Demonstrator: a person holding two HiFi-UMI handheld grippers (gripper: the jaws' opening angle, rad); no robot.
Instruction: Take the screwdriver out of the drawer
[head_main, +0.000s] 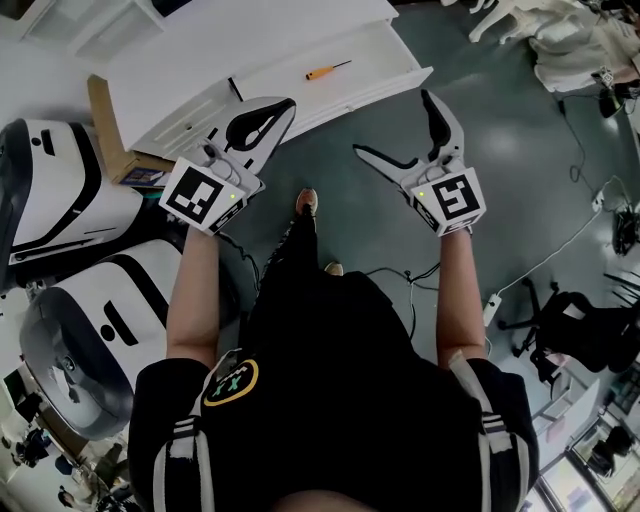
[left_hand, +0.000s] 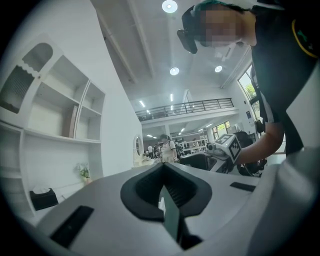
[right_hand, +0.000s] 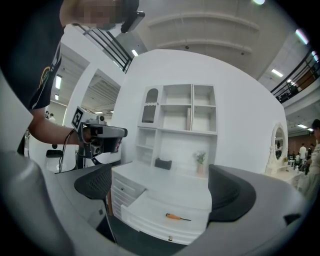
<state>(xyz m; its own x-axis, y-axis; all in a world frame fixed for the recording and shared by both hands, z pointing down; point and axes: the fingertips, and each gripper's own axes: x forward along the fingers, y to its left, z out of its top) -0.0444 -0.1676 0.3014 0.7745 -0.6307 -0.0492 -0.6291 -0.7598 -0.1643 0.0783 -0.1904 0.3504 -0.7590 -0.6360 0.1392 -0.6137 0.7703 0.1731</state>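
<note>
Head view is showing a white drawer (head_main: 395, 80) standing pulled open from a white dressing table. The orange-handled screwdriver (head_main: 327, 70) is lying flat on the drawer's bare bottom. The left gripper (head_main: 283, 106) is hovering by the drawer's front edge with its jaws pressed together and nothing between them. The right gripper (head_main: 393, 125) is hanging over the grey floor, just short of the drawer front, with its jaws spread wide and empty.

Left gripper view is pointing upward at ceiling lights and a white shelf unit (left_hand: 55, 107). The two dark pads (left_hand: 150, 192) are meeting tip to tip and pinching nothing.

Right gripper view is framing the open drawer (right_hand: 150, 231) between its wide-apart jaws. The screwdriver (right_hand: 177, 217) is lying well ahead of them, handle to the left and thin shaft to the right.

The tool is looking small, light and stiff. Its smooth round handle is likely to roll or slip if nudged. The orange handle is probably the best place to grip, across its width, since the slim shaft is lying low against the drawer bottom and offering little to pinch.
</note>
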